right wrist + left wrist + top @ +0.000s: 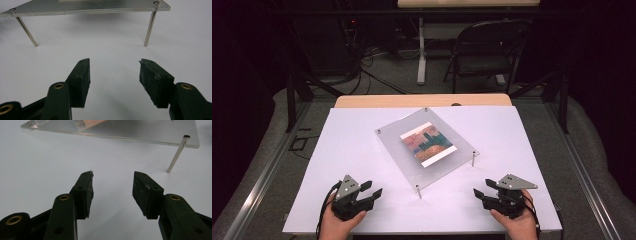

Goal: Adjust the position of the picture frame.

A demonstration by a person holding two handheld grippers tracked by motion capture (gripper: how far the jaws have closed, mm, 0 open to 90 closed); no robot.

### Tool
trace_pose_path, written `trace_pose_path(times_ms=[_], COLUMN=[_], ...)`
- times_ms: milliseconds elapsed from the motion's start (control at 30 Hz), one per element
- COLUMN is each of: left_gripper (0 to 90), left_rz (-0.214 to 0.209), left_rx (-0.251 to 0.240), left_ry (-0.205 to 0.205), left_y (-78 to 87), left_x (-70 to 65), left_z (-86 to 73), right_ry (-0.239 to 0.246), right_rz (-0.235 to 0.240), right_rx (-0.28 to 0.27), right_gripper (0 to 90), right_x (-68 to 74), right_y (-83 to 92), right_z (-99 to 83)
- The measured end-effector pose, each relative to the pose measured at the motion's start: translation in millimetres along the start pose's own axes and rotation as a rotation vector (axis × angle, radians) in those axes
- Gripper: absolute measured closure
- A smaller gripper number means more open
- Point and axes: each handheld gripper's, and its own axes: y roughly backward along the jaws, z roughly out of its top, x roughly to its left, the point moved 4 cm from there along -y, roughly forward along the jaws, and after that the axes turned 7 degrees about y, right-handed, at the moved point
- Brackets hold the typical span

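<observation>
Clear acrylic forms the plate that stands in the middle of the white table, raised on thin metal legs with a small screw head at each corner. It sits turned at an angle to the table edges, one corner pointing toward the person. On top of it lies a card with white end strips and a painted picture in reds, oranges, teal and brown.

From the high view, the left gripper rests near the table's front edge on the left, held in a hand, and the right gripper sits near the front edge on the right in the other hand. Both point inward toward the plate and are well apart from it. Each carries a grey three-cornered plate on top. Beyond the table a folding chair stands on the floor.

The left gripper view shows its jaws spread wide with nothing between them, over bare table; ahead is one edge of the plate, one leg, and a blurred corner of the card. The right gripper view likewise has its jaws wide and empty, and looks under the plate at two legs, a side the high view cannot give.

No writing or brand can be read anywhere.
</observation>
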Motion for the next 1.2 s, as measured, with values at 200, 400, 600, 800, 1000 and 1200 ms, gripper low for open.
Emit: trace_pose_path(times_ms=[200,400,600,800,1000,1200], left_gripper=[46.4,43.2,45.0,47.3,47.3,47.2], left_rz=[-0.007,-0.02,-0.061,-0.097,-0.14,-0.162], left_rx=[-0.018,-0.032,-0.033,-0.044,-0.036,0.006], left_ry=[-0.008,-0.008,0.03,0.047,0.032,0.013], left_y=[0.4,1.3,2.5,-1.7,-6.6,-18.7], left_x=[-4.2,-9.4,-14.4,-20.6,-29.1,-41.3], left_z=[1.1,1.7,2.4,5.3,13.1,15.1], right_ry=[0.011,-0.009,-0.03,-0.039,-0.054,-0.056], right_rz=[-0.013,-0.005,-0.001,0.005,-0.006,-0.019], right_rx=[-0.019,-0.009,-0.01,-0.014,-0.031,-0.034], right_gripper=[39.0,39.9,41.5,41.4,41.2,40.9], right_x=[0.9,0.0,-1.9,-2.4,-4.7,-6.4], right_y=[1.1,-0.2,0.5,1.6,3.0,4.6], right_z=[1.5,0.7,0.2,0.1,0.7,1.0])
